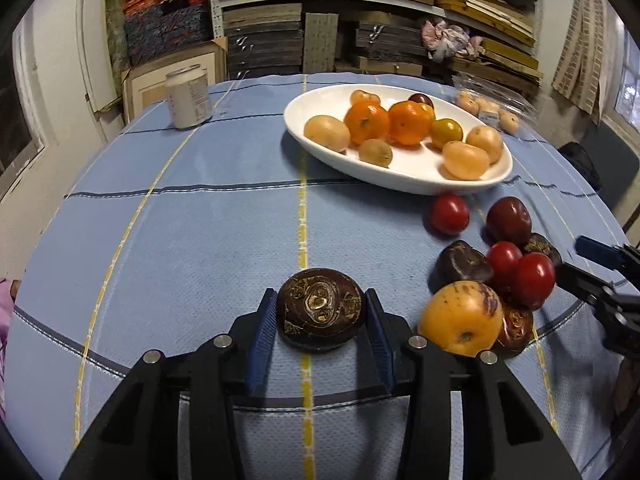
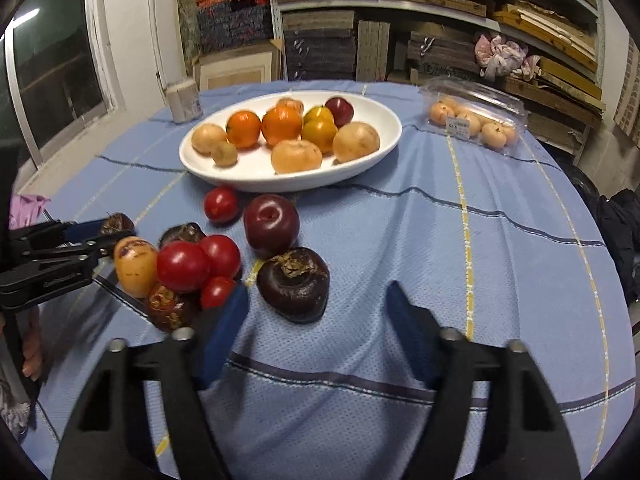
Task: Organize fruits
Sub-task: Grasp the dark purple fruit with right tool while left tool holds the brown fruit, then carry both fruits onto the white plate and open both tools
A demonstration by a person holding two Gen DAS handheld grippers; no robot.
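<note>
Item: fruit-sorting moment, blue checked tabletop (image 1: 200,220). Landmark: white oval dish (image 1: 404,178).

Left gripper (image 1: 320,316): fingers (image 1: 262,320) closed narrow on a dark, shrivelled fruit (image 1: 320,312), a blue pad touching each side. It sits low over the cloth, well in front of the dish on the near side; whether it rests on the cloth or is lifted cannot be told.

Right gripper (image 2: 316,312): fingers (image 2: 224,320) stand part open, nothing between them. Just ahead lies a dark brown fruit with a dried calyx (image 2: 294,284), near side of the dish; the left pad is close against a small red tomato (image 2: 216,292).

Loose stock, near side of the dish: red tomatoes (image 2: 184,266), a dark plum (image 2: 272,228), an orange fruit with bruising (image 2: 136,266), more shrivelled dark fruits (image 2: 168,308). These lie heaped and touching.

In the dish: two mandarins (image 1: 366,122), pale yellow fruits (image 1: 326,132), a yellow tomato (image 1: 446,133), one plum at the far rim. Beyond the dish: clear plastic punnet (image 2: 476,118), white jar (image 1: 188,98).

Risks, as judged:
- The held fruit looks soft and over-ripe; a hard squeeze could split it, a loose one could let it drop and roll.
- The right gripper's left finger may nudge the heap on closing, sending round tomatoes rolling toward the tabletop edge.
- The two grippers work near one heap; they could collide.
- The dish is crowded, so a fruit set down on top could roll out.
</note>
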